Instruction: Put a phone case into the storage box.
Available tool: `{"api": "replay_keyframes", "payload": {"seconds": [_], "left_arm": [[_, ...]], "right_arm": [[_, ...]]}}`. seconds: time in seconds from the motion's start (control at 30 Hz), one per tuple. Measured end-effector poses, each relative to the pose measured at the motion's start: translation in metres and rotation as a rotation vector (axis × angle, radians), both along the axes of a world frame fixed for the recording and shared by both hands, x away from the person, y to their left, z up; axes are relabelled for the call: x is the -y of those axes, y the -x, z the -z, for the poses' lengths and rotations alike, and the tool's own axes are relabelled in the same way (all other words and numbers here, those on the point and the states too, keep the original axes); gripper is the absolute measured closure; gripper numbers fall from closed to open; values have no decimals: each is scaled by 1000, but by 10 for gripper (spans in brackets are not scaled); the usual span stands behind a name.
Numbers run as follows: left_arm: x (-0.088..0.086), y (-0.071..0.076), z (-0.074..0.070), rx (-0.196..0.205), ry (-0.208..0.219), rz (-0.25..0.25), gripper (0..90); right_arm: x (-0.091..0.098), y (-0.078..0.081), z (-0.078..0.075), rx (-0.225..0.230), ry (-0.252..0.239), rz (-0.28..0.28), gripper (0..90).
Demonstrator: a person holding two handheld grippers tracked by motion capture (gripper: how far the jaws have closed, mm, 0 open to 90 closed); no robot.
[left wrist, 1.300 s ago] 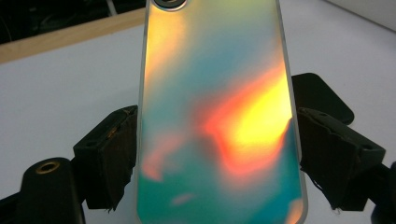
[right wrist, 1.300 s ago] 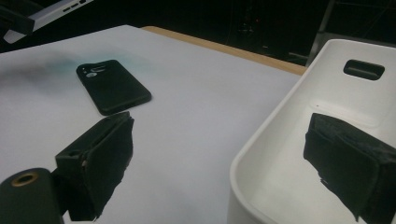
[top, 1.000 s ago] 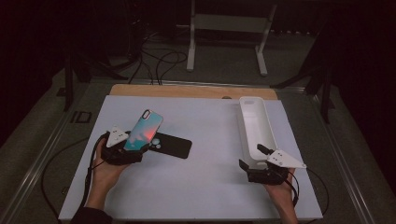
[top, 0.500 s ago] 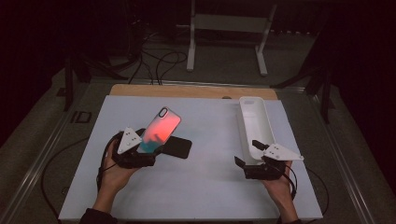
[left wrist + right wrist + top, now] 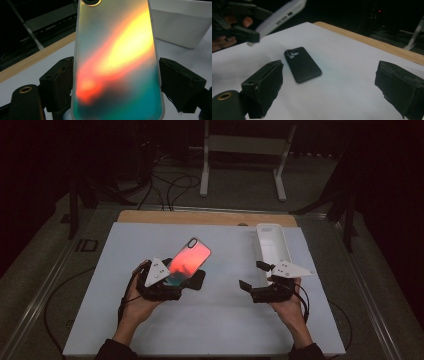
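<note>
On the left half of the table:
Left gripper [image 5: 172, 282]: we see its jaws clamped on the long edges of a glossy phone case with an orange, yellow and teal sheen [image 5: 186, 264] — held off the table, tilted, camera hole at the far end.
Left gripper view: both black pads touch the case's pale rim; we note the iridescent back [image 5: 117, 62] faces the camera.
Black phone case [image 5: 197, 280]: lies flat on the white table sheet [image 5: 225, 320], partly under the raised case; in the right gripper view it lies back up [image 5: 302, 64], camera cut-out at its far end.
Right gripper [image 5: 252, 276]: jaws spread wide, nothing between them — we see it pointing left toward the black case, well short of it.
White oblong tray [image 5: 272, 245]: just beyond the right gripper, near the sheet's far right.
Wooden edge [image 5: 200, 216]: runs along the sheet's far side.
</note>
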State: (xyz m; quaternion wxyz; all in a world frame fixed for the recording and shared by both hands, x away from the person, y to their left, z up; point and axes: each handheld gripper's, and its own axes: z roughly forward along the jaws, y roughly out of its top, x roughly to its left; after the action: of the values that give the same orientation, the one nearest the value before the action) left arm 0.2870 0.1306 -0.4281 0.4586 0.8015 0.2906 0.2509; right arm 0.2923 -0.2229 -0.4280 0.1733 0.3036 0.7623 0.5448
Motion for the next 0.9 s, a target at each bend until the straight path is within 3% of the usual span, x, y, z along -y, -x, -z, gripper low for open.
{"api": "replay_keyframes", "payload": {"seconds": [0.27,0.63,0.83,0.9], "left_arm": [[19,-2,1,7,-19,46,170],[46,1,5,17,-25,106,170],[52,2,7,19,-10,122,170],[53,3,7,19,-4,122,170]], "right_arm": [[-24,-14,-10,-39,-27,-18,79],[-57,-26,-16,-95,-23,-54,88],[-67,-31,-16,-157,-40,-67,180],[-71,-31,-15,-191,-49,-81,311]]}}
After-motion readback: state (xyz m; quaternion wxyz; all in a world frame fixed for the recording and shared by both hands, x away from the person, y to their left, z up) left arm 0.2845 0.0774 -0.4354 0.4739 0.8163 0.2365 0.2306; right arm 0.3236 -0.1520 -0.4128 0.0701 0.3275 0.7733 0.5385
